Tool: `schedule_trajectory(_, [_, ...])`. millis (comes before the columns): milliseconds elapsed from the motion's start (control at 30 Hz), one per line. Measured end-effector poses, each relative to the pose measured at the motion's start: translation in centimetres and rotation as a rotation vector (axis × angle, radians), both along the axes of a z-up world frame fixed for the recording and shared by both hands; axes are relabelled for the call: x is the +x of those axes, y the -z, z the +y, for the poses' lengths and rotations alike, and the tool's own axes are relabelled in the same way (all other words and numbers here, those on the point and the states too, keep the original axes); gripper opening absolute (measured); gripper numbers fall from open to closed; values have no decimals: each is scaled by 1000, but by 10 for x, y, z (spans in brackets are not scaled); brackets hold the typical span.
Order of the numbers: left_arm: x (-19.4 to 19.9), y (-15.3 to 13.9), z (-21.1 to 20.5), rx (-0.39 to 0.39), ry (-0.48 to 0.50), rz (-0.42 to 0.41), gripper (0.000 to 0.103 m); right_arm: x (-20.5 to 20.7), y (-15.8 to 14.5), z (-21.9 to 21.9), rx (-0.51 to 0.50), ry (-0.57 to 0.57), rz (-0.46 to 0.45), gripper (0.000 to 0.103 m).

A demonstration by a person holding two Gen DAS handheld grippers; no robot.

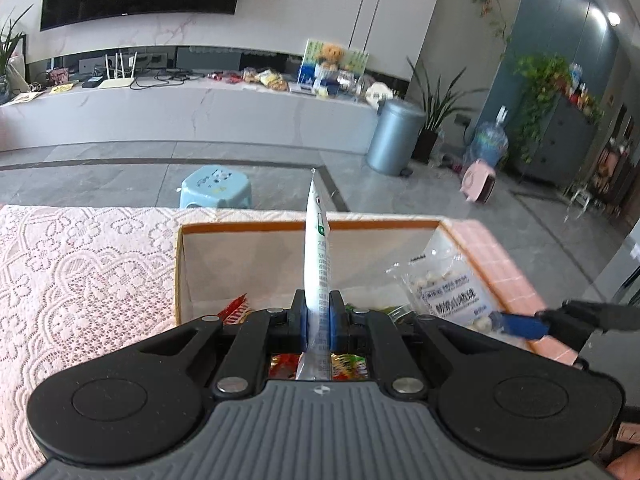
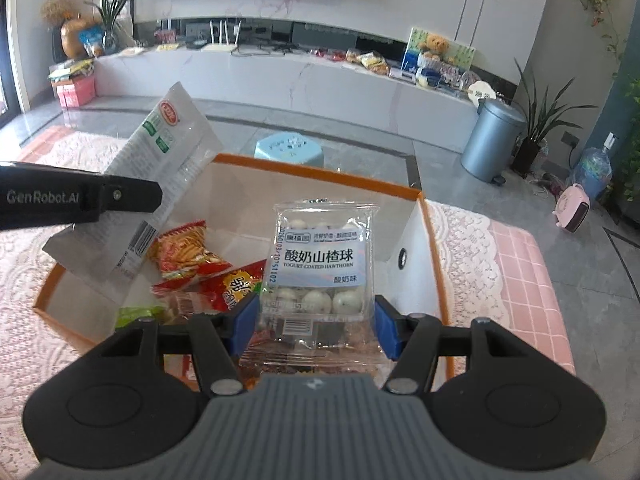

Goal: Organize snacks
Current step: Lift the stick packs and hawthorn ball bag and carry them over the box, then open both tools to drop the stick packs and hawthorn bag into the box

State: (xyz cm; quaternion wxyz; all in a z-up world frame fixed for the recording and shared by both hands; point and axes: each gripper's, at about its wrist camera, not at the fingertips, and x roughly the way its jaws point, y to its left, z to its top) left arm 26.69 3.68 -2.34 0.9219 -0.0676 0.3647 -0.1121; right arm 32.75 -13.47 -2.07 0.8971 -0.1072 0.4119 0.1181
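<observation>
**Both grippers over the box, each with a packet**

Left gripper [image 1: 318, 320] is clamped tight on a white packet [image 1: 318, 264], held edge-on with its long axis running up and away from the fingers; in the right view the same packet [image 2: 160, 168] shows its flat face, tilted over the box's left side. Right gripper [image 2: 316, 320] has its blue pads [image 2: 245, 326] spread about as wide as a hawthorn bag [image 2: 322, 264], which sits between them, label facing up. The pads seem to press the bag's sides, though I cannot tell how firmly.

Just below and ahead of both lies the box [image 2: 434, 240], orange-rimmed with white walls, standing on a lace cloth [image 1: 80, 264] near the table's far right corner. Red snack packs [image 2: 188, 256] and a green pack [image 2: 134, 316] already lie on its floor toward the near left side; the far right part of the floor looks bare.

Both packets hang directly above the opening, so the coming move is likely a straight drop or lowering. Judging by position, the right gripper is nearer the free far-right space, the left nearer the near-left pile.

Beyond the table stand a blue stool [image 2: 290, 146] and a grey bin [image 2: 490, 140].
</observation>
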Motion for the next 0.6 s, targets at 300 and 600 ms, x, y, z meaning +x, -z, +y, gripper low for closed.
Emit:
schedule_trajectory(300, [8,28,1,73,-15,88,10,19,31,18,-63,-24,50,59])
schedule_trajectory(600, [9,36,3,109,-17,137,10,28,48,26,-112,-26,101,59])
